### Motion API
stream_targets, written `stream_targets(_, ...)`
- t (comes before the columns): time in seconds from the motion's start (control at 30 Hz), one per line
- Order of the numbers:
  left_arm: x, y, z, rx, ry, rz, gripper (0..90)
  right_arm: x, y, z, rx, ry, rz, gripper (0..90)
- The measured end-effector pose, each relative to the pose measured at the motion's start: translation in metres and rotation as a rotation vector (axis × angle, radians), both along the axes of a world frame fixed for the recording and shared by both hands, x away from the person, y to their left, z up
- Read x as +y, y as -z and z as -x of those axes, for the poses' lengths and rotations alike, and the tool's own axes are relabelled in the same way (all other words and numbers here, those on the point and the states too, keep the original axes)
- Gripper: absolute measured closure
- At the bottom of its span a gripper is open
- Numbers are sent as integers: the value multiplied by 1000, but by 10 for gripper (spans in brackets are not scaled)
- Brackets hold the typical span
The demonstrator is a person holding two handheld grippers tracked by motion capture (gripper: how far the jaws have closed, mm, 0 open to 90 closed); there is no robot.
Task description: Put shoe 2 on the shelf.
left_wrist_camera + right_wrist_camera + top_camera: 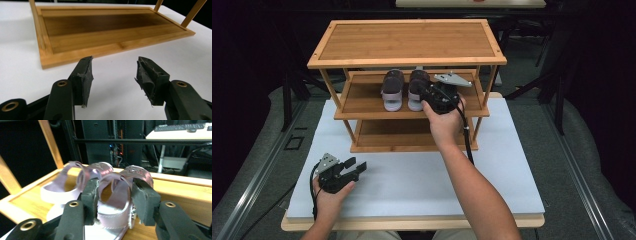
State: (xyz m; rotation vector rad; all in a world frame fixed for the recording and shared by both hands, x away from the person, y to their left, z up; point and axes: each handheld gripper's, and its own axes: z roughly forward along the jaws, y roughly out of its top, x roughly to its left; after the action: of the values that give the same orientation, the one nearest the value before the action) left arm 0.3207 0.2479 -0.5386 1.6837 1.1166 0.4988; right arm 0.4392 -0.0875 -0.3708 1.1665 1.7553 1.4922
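Two lilac sandals stand side by side on the middle shelf of a bamboo shoe rack. My right gripper reaches in at the right sandal. In the right gripper view its jaws stand open on either side of that sandal's heel, close to its sides and not squeezing it. The other sandal sits just to its left. My left gripper rests low over the white table at the front left, open with nothing between its jaws.
The rack's bottom shelf lies bare ahead of the left gripper. The top shelf overhangs the sandals, and wooden posts frame the shelf's sides. Dark floor and metal frames surround the table.
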Motion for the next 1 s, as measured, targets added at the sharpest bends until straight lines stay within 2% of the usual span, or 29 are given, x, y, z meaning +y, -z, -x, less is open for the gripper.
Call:
stream_targets(0.17,-6,-24,-5,-54,22,33,466,-8,-2,15,0,-37,-7,541)
stream_targets(0.2,-7,-30,-7,-64,22,53,466,-9,-3,17,-2,-38,-3,538)
stream_targets(0.3,-13,-50,-19,-85,-1,59,481,-15,-4,23,-9,-44,6,532)
stream_targets(0.37,-19,-67,-28,-116,0,77,480,-19,-4,26,-8,-45,20,526)
stream_targets(0.43,-24,-82,-35,-139,7,59,475,-23,-3,27,-15,-36,39,514)
stream_targets(0.5,-28,-96,-41,-165,15,62,463,-26,-1,27,-17,-32,65,492)
stream_targets(0.63,-37,-119,-58,-202,-15,33,492,-30,3,25,-25,-12,119,470)
stream_targets(0.7,-41,-130,-69,-202,-31,28,512,-32,5,24,-30,-11,138,506)
stream_targets(0.8,-44,-136,-78,-199,-39,20,541,-35,9,20,3,-19,131,609)
stream_targets(0.93,-49,-142,-92,-170,-37,1,593,-38,16,14,38,-16,113,649)
stream_targets(1.0,-50,-143,-96,-155,-35,14,626,-39,19,10,42,0,114,657)
